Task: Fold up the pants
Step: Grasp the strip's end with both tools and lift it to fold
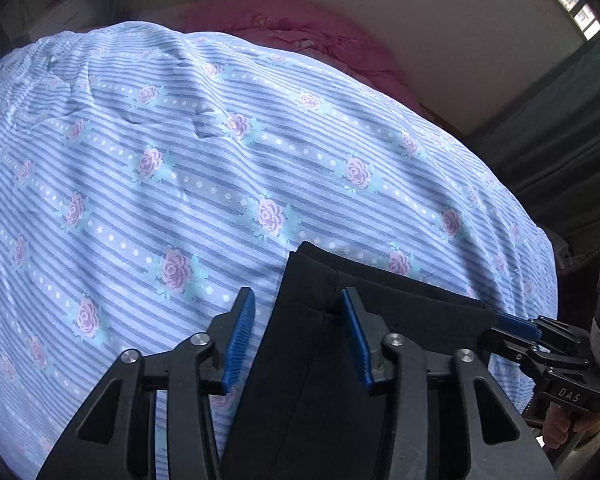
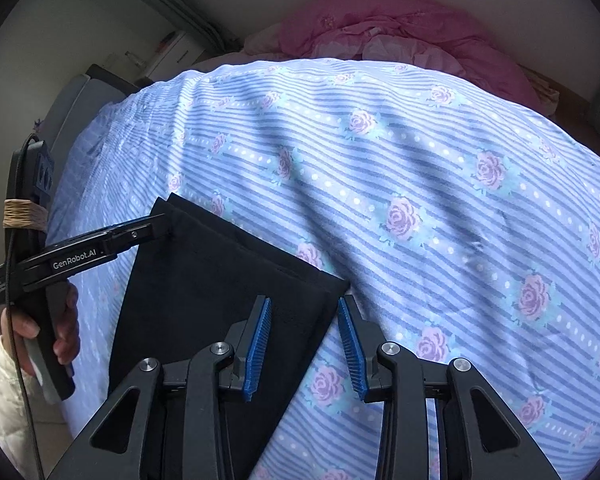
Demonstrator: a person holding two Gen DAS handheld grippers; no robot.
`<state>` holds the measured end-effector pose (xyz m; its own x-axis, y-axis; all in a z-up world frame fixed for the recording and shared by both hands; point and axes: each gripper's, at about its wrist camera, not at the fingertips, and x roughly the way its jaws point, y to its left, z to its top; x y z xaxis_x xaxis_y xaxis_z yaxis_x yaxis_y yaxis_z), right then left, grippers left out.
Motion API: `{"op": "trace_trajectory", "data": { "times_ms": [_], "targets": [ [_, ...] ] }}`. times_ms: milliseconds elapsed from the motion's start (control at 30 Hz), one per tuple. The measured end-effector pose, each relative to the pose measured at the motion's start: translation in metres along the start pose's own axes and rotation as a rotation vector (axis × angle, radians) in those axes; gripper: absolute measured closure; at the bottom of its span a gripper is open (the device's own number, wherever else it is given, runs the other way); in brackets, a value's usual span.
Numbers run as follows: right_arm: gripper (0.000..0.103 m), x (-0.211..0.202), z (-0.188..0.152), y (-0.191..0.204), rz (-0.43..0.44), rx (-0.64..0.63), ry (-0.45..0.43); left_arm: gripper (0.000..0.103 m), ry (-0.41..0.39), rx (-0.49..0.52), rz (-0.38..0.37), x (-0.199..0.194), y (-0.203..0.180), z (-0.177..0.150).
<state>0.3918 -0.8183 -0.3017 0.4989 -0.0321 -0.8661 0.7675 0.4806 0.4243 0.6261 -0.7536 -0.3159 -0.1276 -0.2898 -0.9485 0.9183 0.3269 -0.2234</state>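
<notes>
Pants, black and already doubled into a long narrow band, lie on the blue rose-striped bedsheet at its near edge, their long axis running away from you and ending in a squared top edge. Your left gripper straddles the band's left border: one blue pad sits over bare sheet, the other over the black cloth, with a clear gap between them, so the jaws stand partly apart and grip nothing yet. Your right gripper mirrors it at the right corner, one pad above the cloth, the other above the sheet, likewise apart and unclamped. Each hand is equally near its own corner, so the next move likely turns on pinching both corners of that top edge together.

The right wrist view shows the left gripper's tip at the far left corner, plus the hand and a pale quilted sleeve holding it. The left wrist view shows a seam down the band and the right gripper's blue pads at the cloth's edge. A pink quilt lies bunched well beyond, at the head of the bed.
</notes>
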Motion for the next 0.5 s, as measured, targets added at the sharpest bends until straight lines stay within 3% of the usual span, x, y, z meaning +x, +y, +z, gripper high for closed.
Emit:
{"op": "trace_trajectory", "data": {
  "times_ms": [200, 400, 500],
  "targets": [
    [0.086, -0.005, 0.001, -0.001, -0.019, -0.023, -0.012, 0.091, -0.027, 0.042, 0.007, -0.013, -0.003, -0.001],
    [0.096, -0.023, 0.004, 0.008, -0.026, -0.075, -0.060, 0.096, -0.053, 0.029, -0.015, -0.020, -0.002, 0.005],
    [0.097, -0.026, 0.009, 0.010, -0.037, -0.073, -0.077, 0.097, -0.068, 0.026, -0.036, -0.021, -0.002, 0.012]
  ]
}}
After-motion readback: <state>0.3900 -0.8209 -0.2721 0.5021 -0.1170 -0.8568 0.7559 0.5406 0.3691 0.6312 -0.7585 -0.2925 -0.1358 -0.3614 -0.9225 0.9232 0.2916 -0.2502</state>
